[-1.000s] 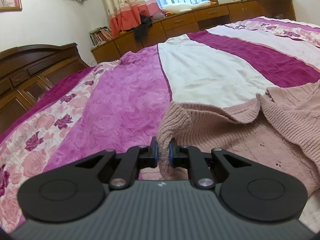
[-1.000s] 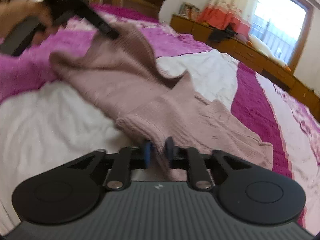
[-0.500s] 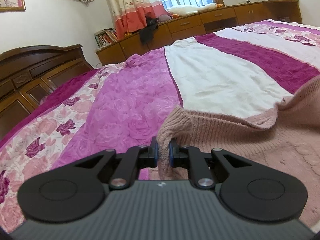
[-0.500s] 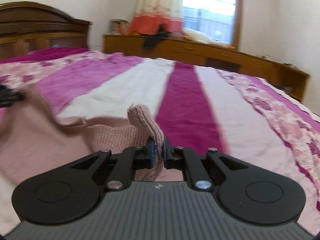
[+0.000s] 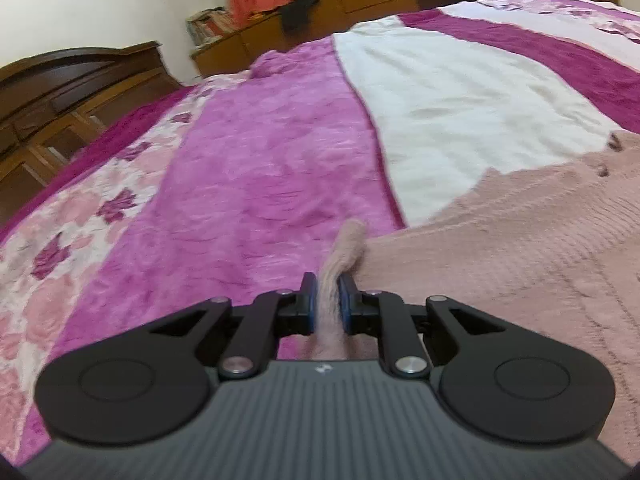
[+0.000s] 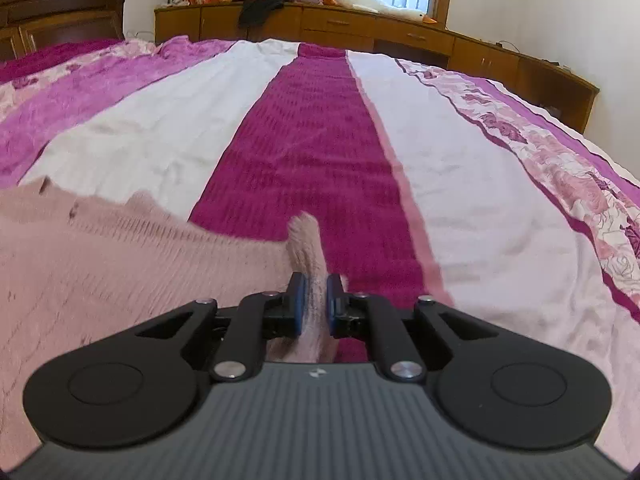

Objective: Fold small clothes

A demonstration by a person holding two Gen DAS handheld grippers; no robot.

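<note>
A pink knit sweater (image 5: 520, 240) lies spread over the striped bedspread (image 5: 256, 184), stretched between my two grippers. In the left wrist view its corner stands up between the blue pads of my left gripper (image 5: 327, 300). Those jaws are opening slightly, with the knit still pinched between them. The rest of the garment runs off to the right. In the right wrist view the sweater (image 6: 100, 264) reaches in from the left, and my right gripper (image 6: 312, 300) is shut on its other corner. Both grippers sit low over the bed.
The bedspread (image 6: 320, 128) has magenta, white and floral stripes and stretches far ahead. A dark wooden headboard (image 5: 72, 84) stands at the left. A low wooden cabinet (image 6: 360, 28) with clothes and a plush toy lines the far wall under the window.
The sweater was bunched and lifted; now it is pulled out flat on the bed. My right gripper swung far right with its corner. My left gripper moved lower.
</note>
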